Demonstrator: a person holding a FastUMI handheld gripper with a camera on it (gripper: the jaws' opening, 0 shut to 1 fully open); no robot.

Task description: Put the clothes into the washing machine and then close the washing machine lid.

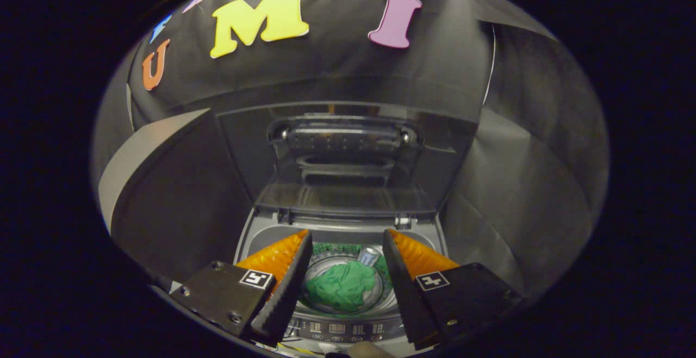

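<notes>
Jaws: apart, holding nothing, above the washing machine (247,241).
Clothes: green bundle (341,287) lies in the drum, below and between the jaws.
Lid: lid (348,156) stands upright just beyond the jaws; its top edge is the place to pull.

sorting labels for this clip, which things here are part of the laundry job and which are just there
Job: green clothes in the drum; washing machine; its lid, standing open; tool, open above the drum.

Just there: black cloth wall; control panel.
</notes>
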